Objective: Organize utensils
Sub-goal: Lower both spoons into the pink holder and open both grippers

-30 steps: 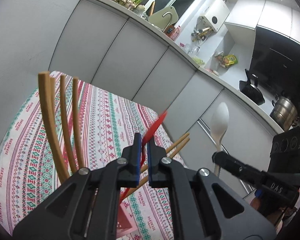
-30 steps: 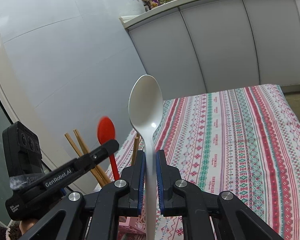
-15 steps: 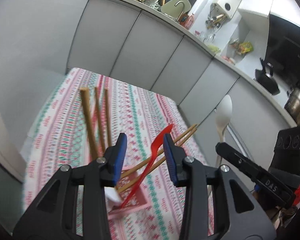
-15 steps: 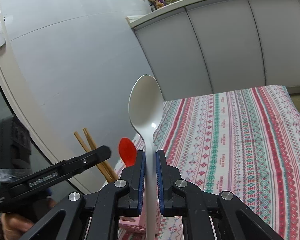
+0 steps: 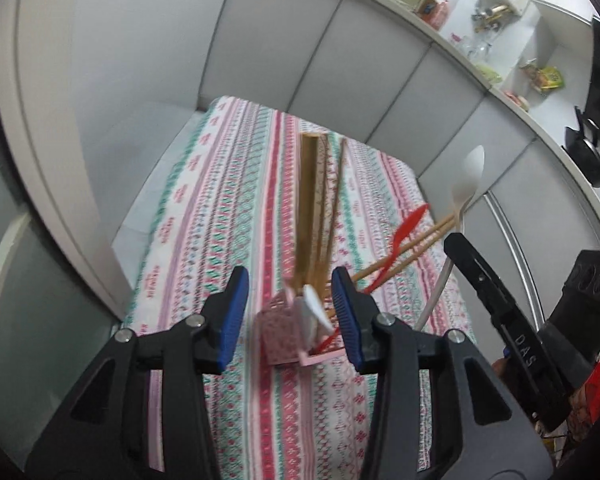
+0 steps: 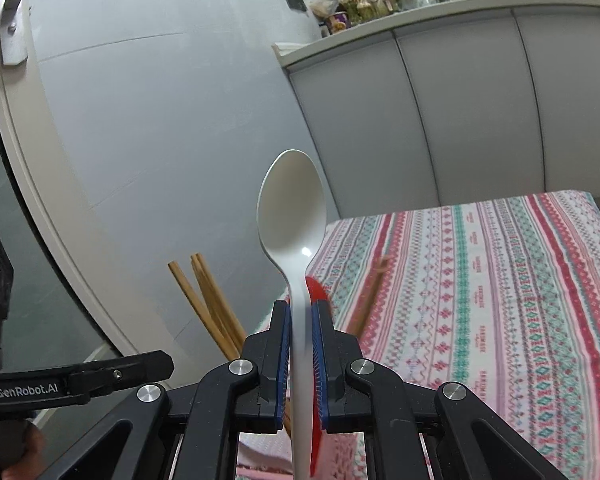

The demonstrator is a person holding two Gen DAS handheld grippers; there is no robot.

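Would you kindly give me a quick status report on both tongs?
Left tongs open, empty, above pink holder. Right tongs shut on white spoon, bowl up. Chopsticks and red spoon crowd the holder.

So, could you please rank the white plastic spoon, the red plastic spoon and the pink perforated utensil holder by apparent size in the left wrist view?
1. White plastic spoon, longest.
2. Red plastic spoon and pink perforated utensil holder: unsure, the spoon is partly hidden inside the holder.

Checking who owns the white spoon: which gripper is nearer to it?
Right. The right gripper is shut on the white spoon, clamping its handle. The left gripper is open and apart from it, framing the pink utensil holder.
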